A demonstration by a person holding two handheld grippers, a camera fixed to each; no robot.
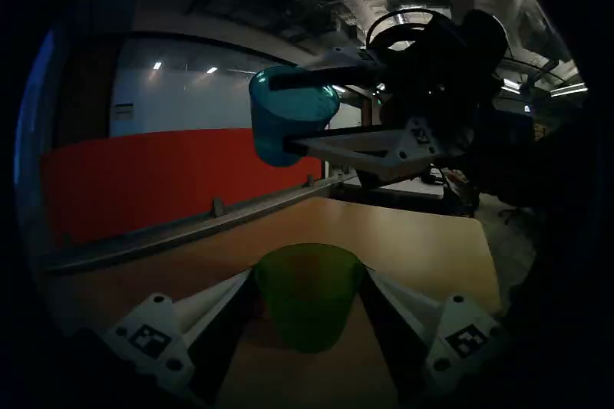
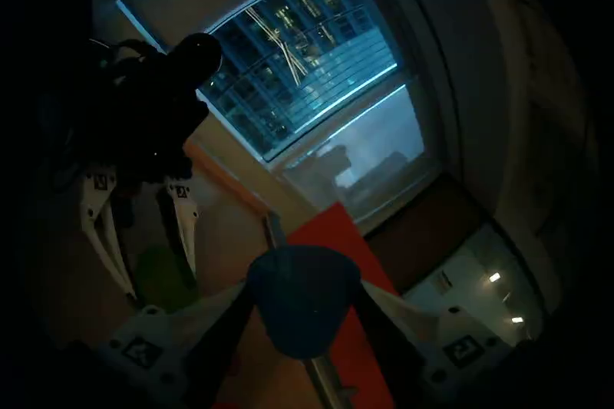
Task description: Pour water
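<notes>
Green cup (image 1: 309,309): translucent, tapered, upright, gripped between the fingers of the left claw (image 1: 309,282), low at the desk (image 1: 414,232).
Blue cup (image 1: 285,113): translucent teal, tilted, clamped in the right claw (image 1: 295,121), raised above and beyond the left claw.
Water: cannot tell, the light is too dim.

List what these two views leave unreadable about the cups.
1. Water in the blue cup: left gripper view; dim light and the tinted wall hide any level or stream.
2. Contents of the green cup: left gripper view; too dark, and the rim is nearly edge-on.
3. Sides of the green cup: right gripper view; partly behind the left gripper, dark and small.
</notes>
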